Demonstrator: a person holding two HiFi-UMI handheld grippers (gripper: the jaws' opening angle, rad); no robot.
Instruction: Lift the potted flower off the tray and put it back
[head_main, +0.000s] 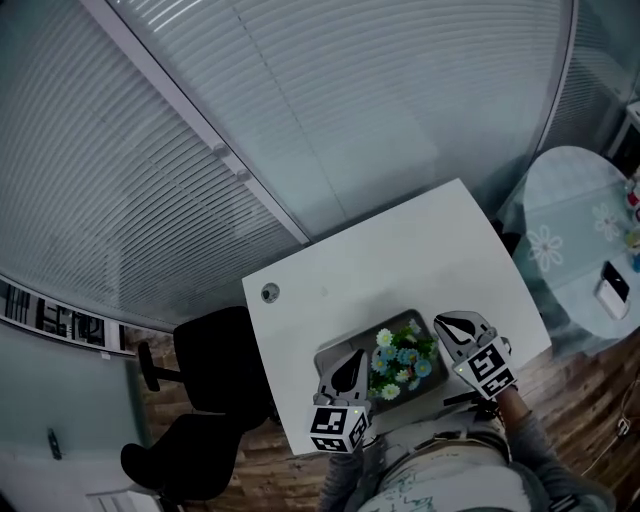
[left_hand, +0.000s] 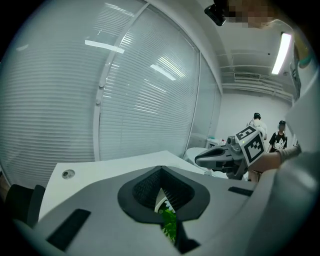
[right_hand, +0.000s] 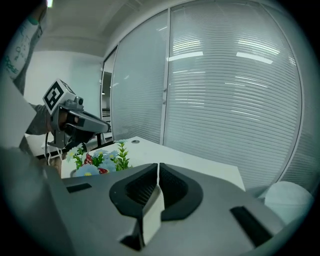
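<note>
Your jaws are pressed together on both sides, with nothing held. In the left gripper view they meet in a closed seam, with only a sliver of green foliage showing past them. In the right gripper view they meet on empty air.

The potted flower (head_main: 402, 362) stands on the tray (head_main: 396, 321), which lies at the near edge of the white table (head_main: 380, 250). Your left gripper (head_main: 352, 366) hangs over the tray's left end, just beside the blossoms. Your right gripper (head_main: 450, 322) hangs at the tray's right end, so the plant sits between the two. Neither appears to touch it.

Expect a light load that is probably top-heavy. The blue, white and yellow blossoms and thin stems look soft, so they would likely bend, slip or crush if you pinched them. Leave them alone. The pot is hidden under the foliage from above, so I cannot tell you its shape or finish. It is likely stiff and smooth, and it is the only part worth gripping.

Open your jaws first and come in low under the leaves. Take the pot by its wall or rim, one gripper on each side of it. Keep it upright as you raise it off the tray, and set it down squarely on the same spot.
</note>
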